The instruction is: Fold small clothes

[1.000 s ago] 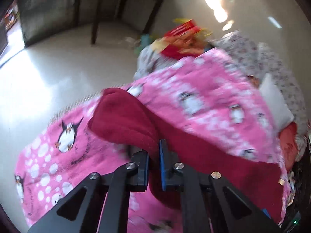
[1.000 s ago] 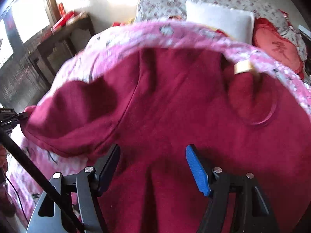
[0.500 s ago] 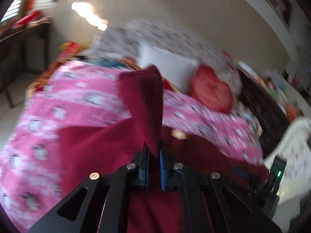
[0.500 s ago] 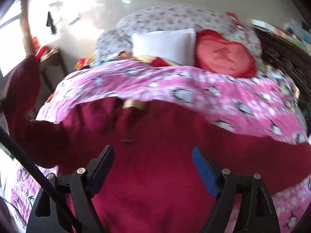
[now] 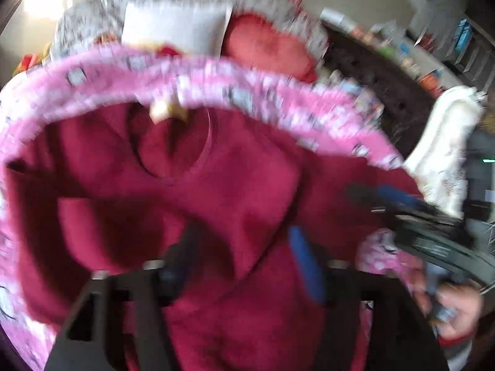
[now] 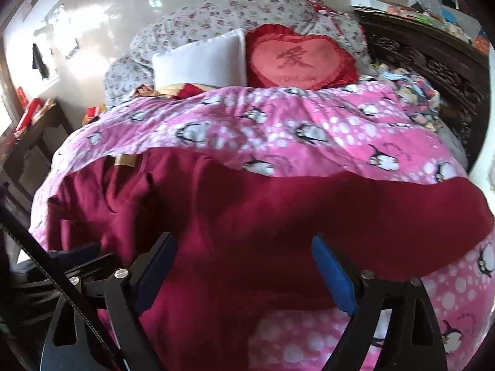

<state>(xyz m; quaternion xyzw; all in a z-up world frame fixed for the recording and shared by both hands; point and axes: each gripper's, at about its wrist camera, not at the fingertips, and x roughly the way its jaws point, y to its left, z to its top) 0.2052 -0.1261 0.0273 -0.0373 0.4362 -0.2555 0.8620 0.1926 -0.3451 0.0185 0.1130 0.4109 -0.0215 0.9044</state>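
Both the left gripper point(image 5: 244, 256) and right gripper point(image 6: 244, 266) are spread apart, empty; the sweater point(image 6: 263, 210) looks soft and floppy, so pinch a near hem corner

Sweater point(image 6: 247, 216) on blanket point(image 6: 309, 130); pillow point(image 6: 198, 61) left of heart cushion point(image 6: 297, 58), both behind blanket.
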